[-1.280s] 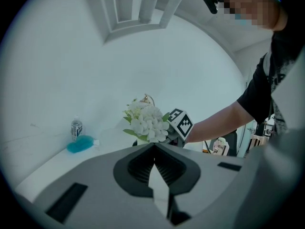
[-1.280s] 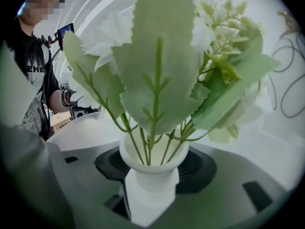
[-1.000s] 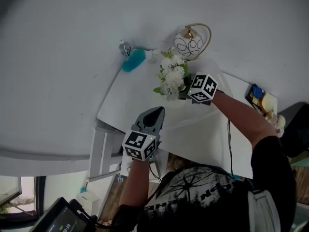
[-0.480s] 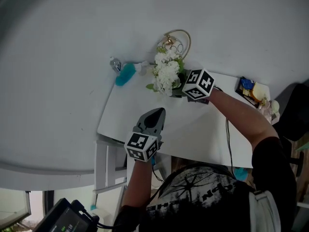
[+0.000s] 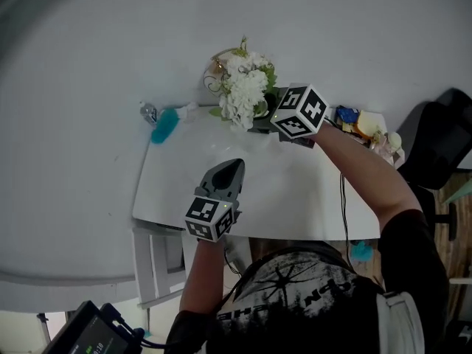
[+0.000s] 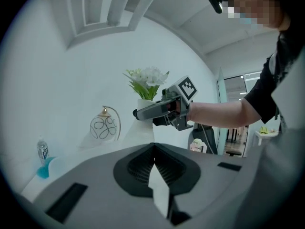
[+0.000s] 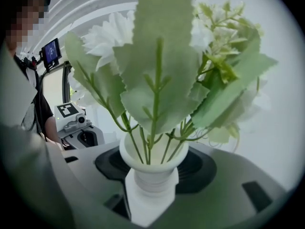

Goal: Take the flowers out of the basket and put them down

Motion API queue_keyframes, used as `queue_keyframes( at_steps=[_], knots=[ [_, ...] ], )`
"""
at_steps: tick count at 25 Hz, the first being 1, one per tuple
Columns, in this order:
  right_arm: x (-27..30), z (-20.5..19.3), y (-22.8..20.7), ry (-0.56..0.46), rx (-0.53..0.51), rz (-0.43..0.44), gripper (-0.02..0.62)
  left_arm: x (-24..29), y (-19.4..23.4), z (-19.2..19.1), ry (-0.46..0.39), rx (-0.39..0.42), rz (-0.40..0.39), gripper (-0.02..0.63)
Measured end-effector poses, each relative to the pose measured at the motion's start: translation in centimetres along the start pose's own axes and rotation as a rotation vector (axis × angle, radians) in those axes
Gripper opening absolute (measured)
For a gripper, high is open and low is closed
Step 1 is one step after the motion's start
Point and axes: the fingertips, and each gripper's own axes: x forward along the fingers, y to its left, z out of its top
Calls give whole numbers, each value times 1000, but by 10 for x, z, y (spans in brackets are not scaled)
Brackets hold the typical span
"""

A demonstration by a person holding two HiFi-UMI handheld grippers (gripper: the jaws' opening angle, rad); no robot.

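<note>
Far-left corner of tabletop (image 5: 295, 198): teal object (image 5: 165, 124), not involved. Left gripper (image 5: 232, 167) hovers over the near-left part of the top, jaws pressed together, nothing between them. Wire basket (image 5: 215, 72) stands at the far edge by the wall, largely covered by the flowers (image 5: 243, 94). The flowers are airborne above the far edge, well clear of the basket. Right gripper (image 5: 264, 122) has its jaws set wide, clamped on the neck of the white vase (image 7: 151, 175) that carries the stems. Small coloured items (image 5: 358, 122) at far-right corner. Step in hand, by my reading: carry and set down. Keep the vase upright, pick bare tabletop away from basket and corner clutter, lower until the base rests flat, and only then release. Versus one second ago: the bouquet is higher and now overlaps the basket, which then showed clear behind it. The left gripper is shut as before.
</note>
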Motion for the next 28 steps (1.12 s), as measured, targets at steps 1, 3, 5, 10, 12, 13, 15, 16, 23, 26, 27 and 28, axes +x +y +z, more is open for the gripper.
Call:
queue_keyframes(
  at_steps=[1, 3, 5, 10, 12, 13, 15, 16, 23, 26, 27, 28],
  knots=[
    [-9, 3, -1, -2, 2, -14, 253, 2, -5, 1, 1, 6, -13, 11],
    [-27, 6, -2, -7, 5, -43, 253, 7, -16, 3, -2, 13, -40, 11],
    [-46, 8, -2, -11, 10, -71, 253, 14, -27, 6, -6, 18, -68, 11],
    [-97, -1, -15, -37, 31, -143, 253, 45, -58, 9, -2, 32, -128, 11],
    [-115, -4, -22, -48, 40, -160, 253, 58, -69, 11, -2, 35, -145, 11],
    [-124, -5, -25, -50, 42, -173, 253, 64, -74, 12, -3, 36, -155, 11],
    [-144, -10, -31, -49, 48, -204, 253, 75, -86, 15, -6, 33, -183, 11],
    [-154, -14, -33, -46, 53, -220, 253, 79, -93, 16, -6, 30, -198, 11],
    [-206, -57, -44, -6, 100, -299, 253, 110, -135, 14, -2, 28, -274, 11],
    [-220, -77, -45, -1, 110, -321, 253, 123, -149, 12, -2, 38, -284, 11],
    [-224, -85, -46, -1, 114, -328, 253, 127, -154, 11, 3, 42, -288, 11],
    [-228, -93, -46, -2, 119, -334, 253, 131, -159, 8, 7, 45, -292, 11]
  ],
)
